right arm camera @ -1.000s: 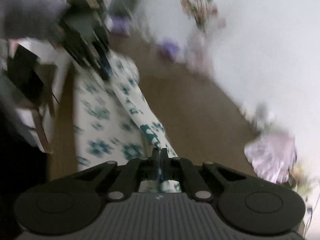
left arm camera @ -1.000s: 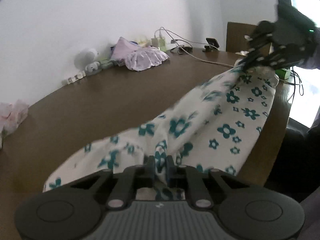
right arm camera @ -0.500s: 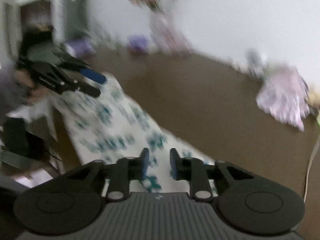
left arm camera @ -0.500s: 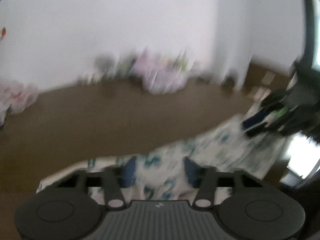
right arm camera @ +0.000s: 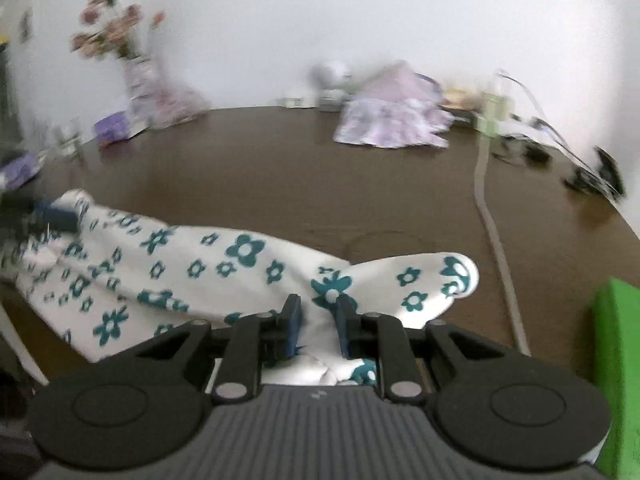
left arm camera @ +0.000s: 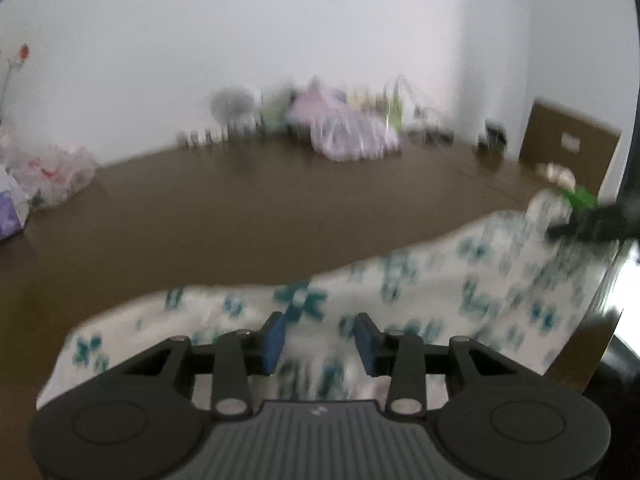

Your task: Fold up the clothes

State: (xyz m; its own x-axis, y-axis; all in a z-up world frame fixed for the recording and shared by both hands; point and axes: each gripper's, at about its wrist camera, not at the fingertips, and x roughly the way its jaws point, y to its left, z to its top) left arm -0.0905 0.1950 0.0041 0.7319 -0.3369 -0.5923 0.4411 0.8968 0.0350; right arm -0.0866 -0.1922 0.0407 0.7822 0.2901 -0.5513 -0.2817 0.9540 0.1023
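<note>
A white cloth with teal flowers [left arm camera: 400, 280] lies along the near edge of the brown table [left arm camera: 240, 208]. My left gripper [left arm camera: 320, 340] hovers just above one end of it, open, blue pads apart and holding nothing. In the right wrist view the same cloth [right arm camera: 192, 264] stretches leftwards, with a rounded flap at its right end. My right gripper [right arm camera: 318, 324] is open over that end, with a bunch of fabric lying loose between its fingers. Each gripper shows blurred at the other view's edge: the right gripper [left arm camera: 592, 224] and the left gripper [right arm camera: 52, 214].
A pink garment [right arm camera: 392, 124] lies by the back wall. A flower vase [right arm camera: 136, 64] and purple packets stand at the left, a cable [right arm camera: 492, 220] and chargers at the right. A green object [right arm camera: 616, 360] sits close on the right. A chair back [left arm camera: 568, 140] stands beyond the table.
Both grippers were shut on the cloth and held it up a second ago. They have opened and let it drop onto the table, and both views have swung round.
</note>
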